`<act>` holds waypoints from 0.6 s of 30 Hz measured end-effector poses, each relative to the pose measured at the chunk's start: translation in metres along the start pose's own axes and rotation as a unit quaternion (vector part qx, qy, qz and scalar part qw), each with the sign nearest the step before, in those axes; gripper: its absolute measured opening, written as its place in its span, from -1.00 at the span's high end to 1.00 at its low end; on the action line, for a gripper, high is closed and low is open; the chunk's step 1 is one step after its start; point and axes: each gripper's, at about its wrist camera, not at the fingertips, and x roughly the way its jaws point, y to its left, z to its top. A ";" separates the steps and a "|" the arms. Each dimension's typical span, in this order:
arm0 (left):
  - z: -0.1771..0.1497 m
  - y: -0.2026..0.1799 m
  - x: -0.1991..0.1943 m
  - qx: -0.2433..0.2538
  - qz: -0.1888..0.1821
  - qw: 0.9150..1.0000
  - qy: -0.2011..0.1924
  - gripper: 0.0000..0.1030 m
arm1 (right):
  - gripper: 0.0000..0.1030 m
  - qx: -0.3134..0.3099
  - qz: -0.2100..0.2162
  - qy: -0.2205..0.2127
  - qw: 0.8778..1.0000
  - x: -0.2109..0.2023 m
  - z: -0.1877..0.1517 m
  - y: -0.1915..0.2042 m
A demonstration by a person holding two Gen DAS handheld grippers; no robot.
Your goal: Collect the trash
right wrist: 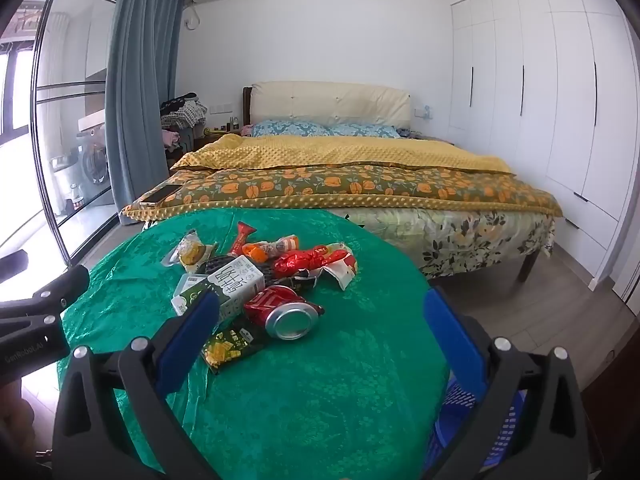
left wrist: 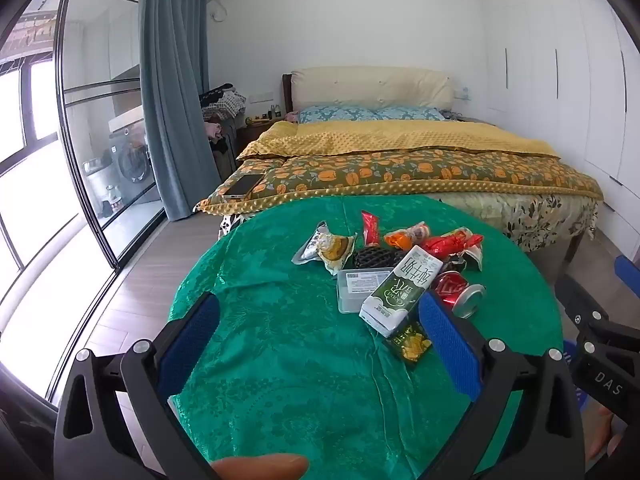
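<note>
Left claw (left wrist: 320, 328): wide open, holds nothing, hovers over the near part of the table; its right blue pad (left wrist: 448, 344) is just in front of the milk carton.
Table (left wrist: 256, 320): round, covered with a green patterned cloth, standing at the foot of the bed (left wrist: 400, 152).
Trash pile: lies on the far right part of the table in the left wrist view, all pieces close together or touching.
Cake wrapper (left wrist: 328, 248): clear, with a yellow cake inside, at the left edge of the pile.
Plastic box (left wrist: 360, 290): clear, with a white label, partly under the milk carton.
Milk carton (left wrist: 400, 292): green and white, lying on its side over the box.
Snack packet (left wrist: 412, 344): dark with yellow print, the nearest piece, touching the carton.
Soda can (left wrist: 460, 292): red, crushed, lying on its side to the right of the carton.
Red wrappers (left wrist: 452, 244): crumpled, at the far right of the pile.
Right claw (right wrist: 320, 320): wide open, holds nothing; the soda can is between its fingers in the view, the claw not touching it.
Blue basket (right wrist: 460, 400): partly visible below the table edge on the right.
Phone (left wrist: 244, 186): lies on the left corner of the bed.
</note>
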 end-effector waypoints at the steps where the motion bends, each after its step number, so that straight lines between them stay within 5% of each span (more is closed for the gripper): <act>1: 0.000 0.000 0.000 0.002 0.000 1.000 0.000 -0.92 | -0.91 -0.001 0.000 0.001 1.000 0.000 0.000 0.000; 18: 0.000 0.000 0.000 0.000 -0.002 1.000 0.001 -0.92 | -0.91 0.001 -0.005 0.002 1.000 -0.003 -0.001 -0.006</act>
